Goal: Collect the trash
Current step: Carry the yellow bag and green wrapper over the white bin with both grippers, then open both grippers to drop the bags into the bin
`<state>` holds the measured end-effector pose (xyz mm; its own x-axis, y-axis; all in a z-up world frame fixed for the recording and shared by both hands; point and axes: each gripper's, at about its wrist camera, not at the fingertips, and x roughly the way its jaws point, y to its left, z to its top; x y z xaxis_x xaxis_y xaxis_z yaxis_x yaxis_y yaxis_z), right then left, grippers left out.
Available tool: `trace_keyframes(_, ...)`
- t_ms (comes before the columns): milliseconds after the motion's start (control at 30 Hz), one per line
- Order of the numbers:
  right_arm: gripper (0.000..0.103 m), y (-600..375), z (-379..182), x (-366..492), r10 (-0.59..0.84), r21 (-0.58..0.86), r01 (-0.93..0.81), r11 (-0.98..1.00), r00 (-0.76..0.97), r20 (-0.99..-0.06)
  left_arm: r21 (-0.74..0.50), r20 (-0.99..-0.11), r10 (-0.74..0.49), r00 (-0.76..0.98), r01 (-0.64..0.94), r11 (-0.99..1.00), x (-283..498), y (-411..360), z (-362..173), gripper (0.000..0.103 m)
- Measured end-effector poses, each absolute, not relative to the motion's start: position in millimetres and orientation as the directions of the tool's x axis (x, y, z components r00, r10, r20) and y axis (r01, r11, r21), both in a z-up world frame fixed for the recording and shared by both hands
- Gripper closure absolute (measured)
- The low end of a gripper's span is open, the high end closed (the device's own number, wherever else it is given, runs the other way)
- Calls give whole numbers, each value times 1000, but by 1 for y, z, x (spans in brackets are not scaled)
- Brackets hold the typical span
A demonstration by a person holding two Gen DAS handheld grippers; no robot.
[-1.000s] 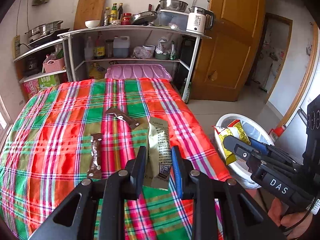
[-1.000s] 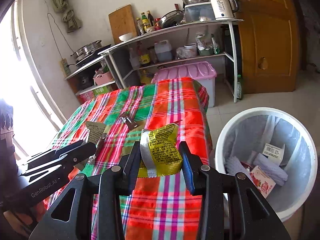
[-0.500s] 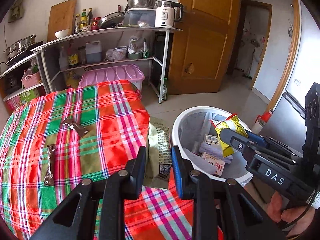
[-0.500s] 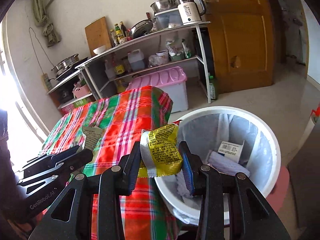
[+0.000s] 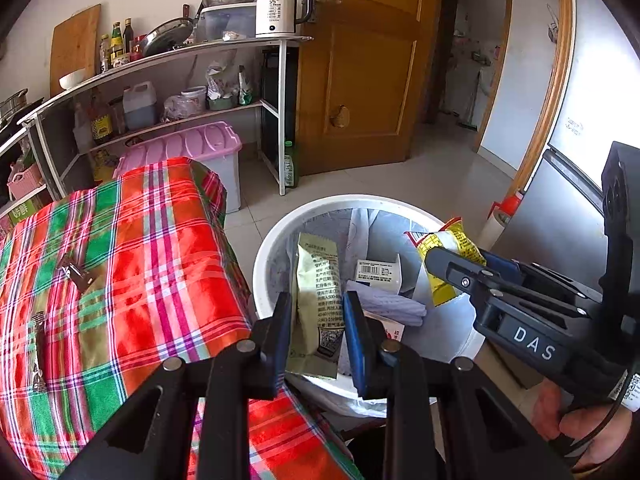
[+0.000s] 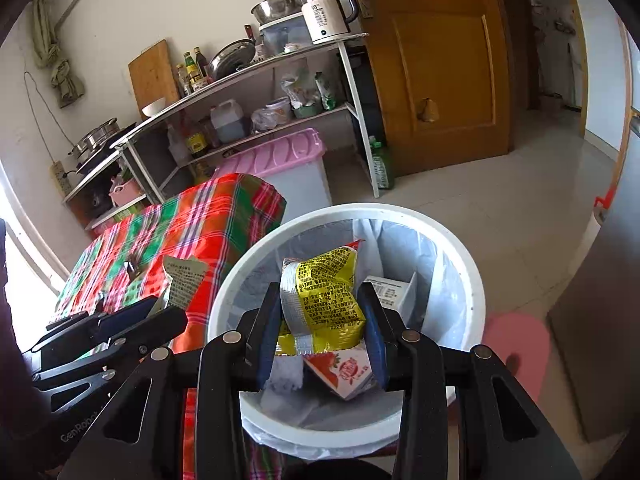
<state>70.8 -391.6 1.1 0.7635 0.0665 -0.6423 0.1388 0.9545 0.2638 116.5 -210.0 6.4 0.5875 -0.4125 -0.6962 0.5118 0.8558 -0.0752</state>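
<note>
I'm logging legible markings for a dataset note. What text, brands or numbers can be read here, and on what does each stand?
"DAS": side of the right gripper.
"GenRobot", cut off by the frame edge: side of the left gripper.
"55": white kettle.
Green packet, yellow packet, boxes in the bin: printed text and a QR code, too small to read.

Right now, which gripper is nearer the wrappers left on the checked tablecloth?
Left. The left gripper holds the olive packet at the bin's table-side rim; the right gripper, with the yellow packet, hangs over the bin, farther from the dark wrappers.
</note>
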Motion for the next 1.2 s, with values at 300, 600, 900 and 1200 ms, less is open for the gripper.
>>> trace_keyframes(300,64,-419,-16,79,40,249,180,952,729,-683,-64,-722,-408,559,533,844,121,-238,-8,76)
trace_keyframes(600,60,-429,-25,88,9,218,212,953,696,-718,-75,-735,-393,552,509,857,128,-241,-13,58)
trace_keyframes(900,45,-424,-24,85,17,230,208,951,705,-709,-96,-715,-401,573,487,868,127,-220,-4,46)
trace_keyframes(1200,45,-398,-10,81,55,252,160,954,735,-676,-87,-675,-367,640,425,901,118,-177,11,41)
